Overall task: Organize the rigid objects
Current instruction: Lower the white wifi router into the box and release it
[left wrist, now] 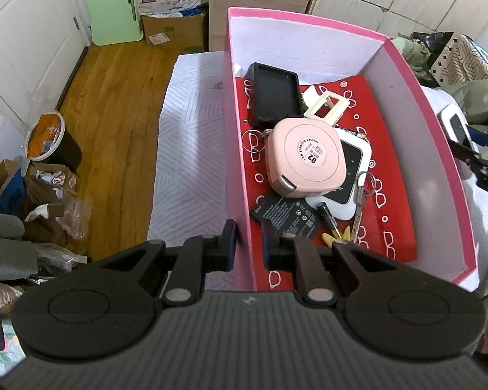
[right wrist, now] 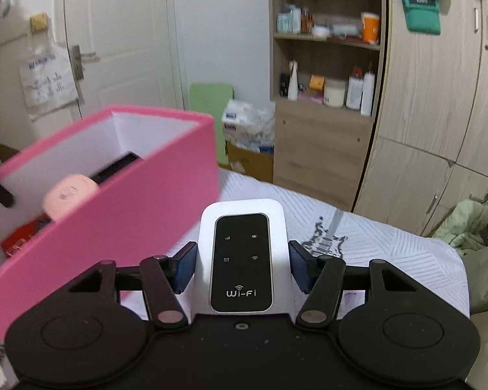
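Right gripper [right wrist: 242, 268]: jaws set wide, squeezing a white Wi-Fi box [right wrist: 242, 260] by its two long sides, black screen up. Held up in the air, over the white bed cover [right wrist: 390, 253]. Just to its left, the outside wall of the pink box [right wrist: 120, 221].

Left gripper [left wrist: 248, 243]: jaws narrow, pinching the near wall of the pink box [left wrist: 236, 169], one pad outside, one pad inside.

Inside, on the red paper floor [left wrist: 390, 195]: nearest, a flat black battery [left wrist: 284, 216] and a small yellow-handled tool [left wrist: 330, 227]. Next, a round-cornered pink case [left wrist: 305, 159], lying on top of another white Wi-Fi box [left wrist: 358, 162]. Keys on a ring [left wrist: 362, 195] just beside that. Farther back, a cream plastic clip [left wrist: 327, 104] and a black tray [left wrist: 275, 96] tilted against the far end.

Past the box: wood floor [left wrist: 114, 97], brown cardboard box [left wrist: 174, 31], white door [left wrist: 26, 22].
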A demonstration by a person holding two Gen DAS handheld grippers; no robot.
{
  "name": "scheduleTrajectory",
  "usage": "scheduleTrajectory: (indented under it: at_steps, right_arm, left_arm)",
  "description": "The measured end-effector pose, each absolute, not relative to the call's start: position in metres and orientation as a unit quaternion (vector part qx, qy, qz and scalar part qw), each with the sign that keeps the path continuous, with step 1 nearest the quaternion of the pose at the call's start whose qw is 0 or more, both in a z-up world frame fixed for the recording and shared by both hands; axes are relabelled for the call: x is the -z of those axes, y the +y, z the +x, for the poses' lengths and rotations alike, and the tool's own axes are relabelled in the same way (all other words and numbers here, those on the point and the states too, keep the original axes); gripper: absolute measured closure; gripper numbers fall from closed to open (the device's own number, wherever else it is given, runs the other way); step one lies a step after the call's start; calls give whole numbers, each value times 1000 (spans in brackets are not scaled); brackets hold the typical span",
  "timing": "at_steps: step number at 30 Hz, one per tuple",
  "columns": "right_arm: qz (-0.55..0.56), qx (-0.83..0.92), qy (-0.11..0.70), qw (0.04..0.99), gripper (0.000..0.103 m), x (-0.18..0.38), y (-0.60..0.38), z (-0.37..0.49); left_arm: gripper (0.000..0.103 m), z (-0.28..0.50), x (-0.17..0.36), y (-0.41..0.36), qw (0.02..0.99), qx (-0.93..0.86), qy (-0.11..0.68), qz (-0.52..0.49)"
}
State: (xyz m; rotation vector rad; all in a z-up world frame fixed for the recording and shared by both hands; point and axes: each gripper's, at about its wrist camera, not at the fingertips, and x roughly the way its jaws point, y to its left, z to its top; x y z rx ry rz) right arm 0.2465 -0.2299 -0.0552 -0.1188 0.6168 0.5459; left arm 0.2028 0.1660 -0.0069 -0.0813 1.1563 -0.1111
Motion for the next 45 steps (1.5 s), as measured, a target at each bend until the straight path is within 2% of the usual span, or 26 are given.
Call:
scheduleTrajectory:
  at_steps: [12,18,25,31,45]
  right_arm:
    - [1,-288,213,934,38,-11,-219,193]
    - [35,-366,211,906,38,-36,-206,196]
    - [-19,-436,250,864,38,-34,-159,219]
    - [-108,-408,304,854,38,-9,-111,254]
    - [-204,-390,385,811,38,24,-49,282]
  left_arm:
    - [90,202,7,161,839,53,541,-19]
    - [90,203,7,157,838,44,543,-14]
    - [90,200,7,164,844,38,534,-41]
    - [90,197,7,167,846,44,528,-49]
    - [90,195,8,173,850,50,520,-65]
